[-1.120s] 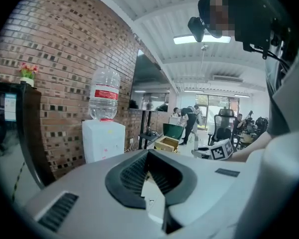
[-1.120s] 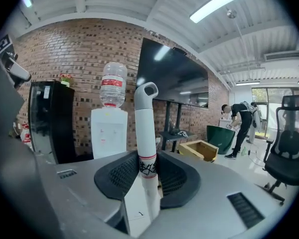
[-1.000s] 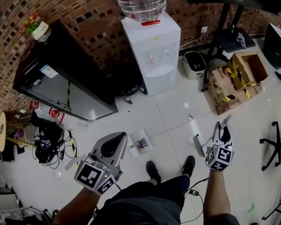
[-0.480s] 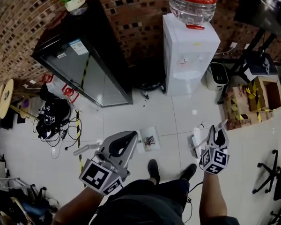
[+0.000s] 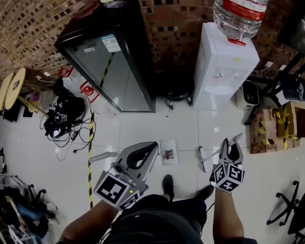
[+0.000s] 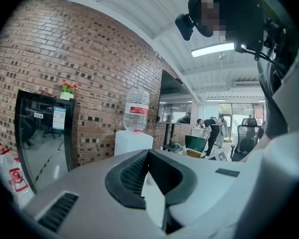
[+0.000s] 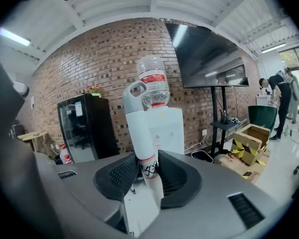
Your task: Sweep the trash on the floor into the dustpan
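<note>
Head view, looking steeply down on a white tiled floor in front of a brick wall. The left gripper hangs at lower left. Its fingers stand apart with nothing between them; only pale floor shows in the gap. The right gripper hangs at lower right, fingers closed on a white handle. The handle bears red bands and black marks where it is gripped, and it rises past the fingertips to a looped end. Whether the handle belongs to a broom or a dustpan cannot be told.

The trash, a small white square piece carrying dark scraps, lies flat on the floor between the two grippers. It is just ahead of the person's black shoes and touches neither gripper.

Against the wall stand a black glass-door fridge and, to its right, a white water dispenser topped by a large bottle. A cardboard box sits at far right and a tangle of cables at left. A strip of yellow-and-black tape runs along the floor beside the left gripper.
</note>
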The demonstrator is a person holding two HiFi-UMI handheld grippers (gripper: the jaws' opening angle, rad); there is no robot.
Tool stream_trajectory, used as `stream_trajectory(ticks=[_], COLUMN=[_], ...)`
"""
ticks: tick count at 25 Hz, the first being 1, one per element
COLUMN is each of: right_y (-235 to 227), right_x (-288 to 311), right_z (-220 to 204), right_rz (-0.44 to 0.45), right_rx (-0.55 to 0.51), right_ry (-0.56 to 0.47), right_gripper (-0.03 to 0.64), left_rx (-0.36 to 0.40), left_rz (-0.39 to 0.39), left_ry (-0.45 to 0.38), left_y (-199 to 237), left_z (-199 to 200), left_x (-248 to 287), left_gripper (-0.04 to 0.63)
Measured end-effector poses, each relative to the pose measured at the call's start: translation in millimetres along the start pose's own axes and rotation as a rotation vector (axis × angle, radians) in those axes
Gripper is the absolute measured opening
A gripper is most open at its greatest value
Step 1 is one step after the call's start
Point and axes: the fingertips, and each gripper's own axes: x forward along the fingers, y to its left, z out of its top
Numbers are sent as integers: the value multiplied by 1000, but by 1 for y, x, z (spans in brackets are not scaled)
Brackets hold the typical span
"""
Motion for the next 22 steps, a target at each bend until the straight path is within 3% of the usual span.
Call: stream_trajectory(ticks=[12, 18, 22], right_y=[113, 123, 118], right_x=[17, 29, 31], right_z=[2, 6, 11], right_rz=[200, 105, 90], right_rx=[-22, 103, 94], right_ry=[20, 39, 31], right_gripper=[130, 132, 126], left_rx=[-16, -37, -53], left_rz=[98, 128, 159], left_ry=[-35, -32, -5], left_y=[29, 31, 32], left_z=[8, -5, -28], left_x=[-43, -59, -50], left_gripper=[2, 2, 2])
